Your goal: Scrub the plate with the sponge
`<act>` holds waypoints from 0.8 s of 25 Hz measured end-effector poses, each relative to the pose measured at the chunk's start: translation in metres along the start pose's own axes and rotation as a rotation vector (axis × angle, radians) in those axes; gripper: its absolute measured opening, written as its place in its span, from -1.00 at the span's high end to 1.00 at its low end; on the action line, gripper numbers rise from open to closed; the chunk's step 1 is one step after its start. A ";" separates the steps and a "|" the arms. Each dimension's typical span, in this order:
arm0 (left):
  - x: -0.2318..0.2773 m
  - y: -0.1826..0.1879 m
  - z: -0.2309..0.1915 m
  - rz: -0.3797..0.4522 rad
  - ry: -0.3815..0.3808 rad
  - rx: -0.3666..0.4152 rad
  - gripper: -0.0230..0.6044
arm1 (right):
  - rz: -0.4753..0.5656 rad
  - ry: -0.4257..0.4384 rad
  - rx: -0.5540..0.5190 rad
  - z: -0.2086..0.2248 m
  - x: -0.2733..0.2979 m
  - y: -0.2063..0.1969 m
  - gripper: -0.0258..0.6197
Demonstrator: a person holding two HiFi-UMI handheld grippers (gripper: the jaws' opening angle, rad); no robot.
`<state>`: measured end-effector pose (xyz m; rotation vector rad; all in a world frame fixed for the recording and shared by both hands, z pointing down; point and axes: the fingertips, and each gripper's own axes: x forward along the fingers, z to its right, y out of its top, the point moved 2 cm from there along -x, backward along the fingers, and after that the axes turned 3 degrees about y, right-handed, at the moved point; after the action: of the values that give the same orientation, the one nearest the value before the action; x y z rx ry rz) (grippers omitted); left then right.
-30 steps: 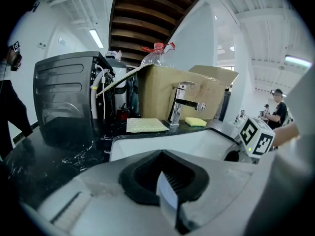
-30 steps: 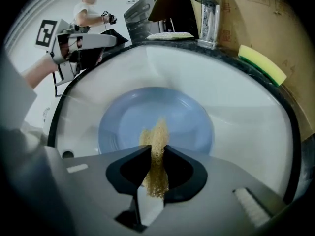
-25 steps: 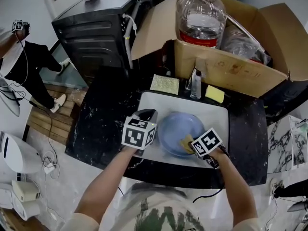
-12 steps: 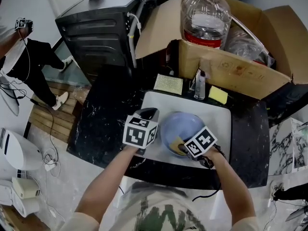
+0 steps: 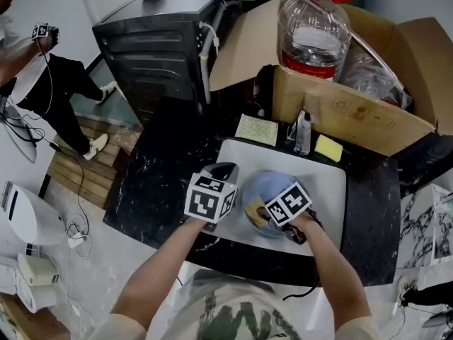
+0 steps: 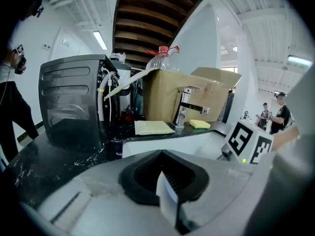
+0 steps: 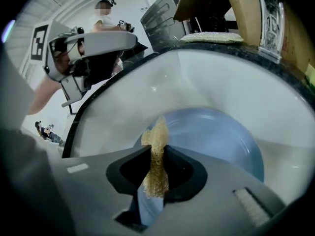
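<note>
Now the sponge (image 7: 156,156) (edge-on, pinched) points lengthwise — toward the plate (image 7: 216,136).

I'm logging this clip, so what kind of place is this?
Likely a makeshift kitchen sink setup, perhaps in a workshop: a white sink with a faucet set in a black marble counter, and a blue plate in the basin.
</note>
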<state>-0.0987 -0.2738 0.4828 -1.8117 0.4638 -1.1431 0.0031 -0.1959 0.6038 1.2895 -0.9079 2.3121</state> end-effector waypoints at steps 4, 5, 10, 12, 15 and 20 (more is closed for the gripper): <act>-0.002 0.002 -0.002 0.004 0.007 0.004 0.93 | 0.028 -0.032 0.021 0.013 0.006 0.011 0.67; -0.002 0.002 -0.002 0.005 0.008 0.006 0.93 | 0.039 -0.046 0.029 0.017 0.008 0.014 0.67; -0.002 0.002 -0.006 0.006 0.013 0.006 0.93 | 0.108 -0.112 0.082 0.034 0.012 0.022 0.67; -0.002 0.002 -0.007 0.006 0.014 0.006 0.93 | 0.119 -0.118 0.090 0.037 0.012 0.021 0.67; 0.001 0.003 -0.004 0.006 0.007 0.010 0.93 | 0.144 -0.137 0.099 0.046 -0.001 0.019 0.67; 0.006 0.002 0.000 0.000 -0.007 0.011 0.93 | 0.204 -0.174 0.155 0.064 -0.021 0.021 0.67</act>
<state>-0.0956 -0.2792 0.4846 -1.8055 0.4532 -1.1367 0.0426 -0.2546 0.6026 1.5478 -0.9712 2.4985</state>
